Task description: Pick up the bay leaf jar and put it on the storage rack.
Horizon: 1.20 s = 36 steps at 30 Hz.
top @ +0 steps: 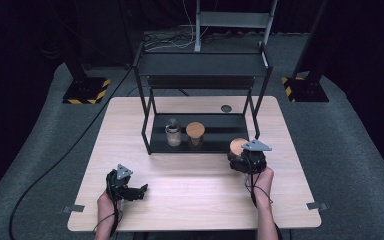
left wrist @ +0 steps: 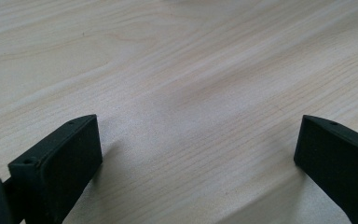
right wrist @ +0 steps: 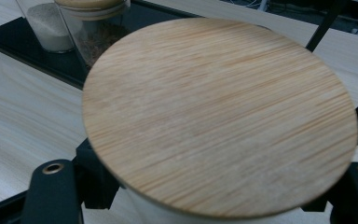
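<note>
The left hand point(top: 106, 200) rests low at the near left of the surface point(top: 190, 200), its left tool point(top: 141, 190) lying level and pointing right, jaws wide with only bare wood between them. The right forearm reaches further forward at the right; its right tool point(top: 240, 159) points away from the person and is clamped on a jar point(right wrist: 219, 116) with a round wooden lid, held just in front of the rack's right front leg. In the right gripper view the lid sits tilted between the 2 jaws. Beyond it, a black rack point(top: 200, 65) stands on the pale wooden surface; its bottom shelf carries 2 more jars point(top: 173, 134), 1 with a wooden lid. Behind, grey carpet point(top: 350, 130), cables and 2 stands with yellow-black striped bases.
</note>
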{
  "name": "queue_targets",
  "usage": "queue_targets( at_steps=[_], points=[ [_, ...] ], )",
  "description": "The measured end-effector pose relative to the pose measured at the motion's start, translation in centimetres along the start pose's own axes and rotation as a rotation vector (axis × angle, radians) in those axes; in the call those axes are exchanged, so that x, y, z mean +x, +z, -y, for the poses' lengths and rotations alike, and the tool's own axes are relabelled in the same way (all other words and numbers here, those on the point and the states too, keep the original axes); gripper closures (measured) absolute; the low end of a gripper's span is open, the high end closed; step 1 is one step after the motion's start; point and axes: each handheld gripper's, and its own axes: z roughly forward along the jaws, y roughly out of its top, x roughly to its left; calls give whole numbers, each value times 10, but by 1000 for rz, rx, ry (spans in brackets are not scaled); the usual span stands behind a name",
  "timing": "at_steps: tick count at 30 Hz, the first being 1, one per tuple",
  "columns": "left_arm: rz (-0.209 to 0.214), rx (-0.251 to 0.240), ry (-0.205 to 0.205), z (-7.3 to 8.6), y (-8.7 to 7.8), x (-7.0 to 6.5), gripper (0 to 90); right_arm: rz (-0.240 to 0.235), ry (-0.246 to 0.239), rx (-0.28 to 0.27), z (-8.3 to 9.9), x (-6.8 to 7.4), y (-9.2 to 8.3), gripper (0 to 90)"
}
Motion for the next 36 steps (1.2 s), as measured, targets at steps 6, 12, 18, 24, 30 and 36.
queue_targets(
  at_steps=[6,12,18,24,30,36],
  points=[
    [-2,-1,1,0,0,0,3,-4,4,0,-2,0,3,248],
    [-2,0,3,0,0,0,3,-4,3,6,-2,0,7,248],
    [-3,-1,5,0,0,0,3,-6,-1,8,-4,0,12,248],
    [-3,-1,5,0,0,0,3,-5,0,11,-7,-1,15,248],
    [-3,-1,4,0,0,0,3,-6,3,14,-8,-2,17,248],
    [-4,-1,5,0,0,0,3,-6,5,12,-11,-1,20,248]
  ],
)
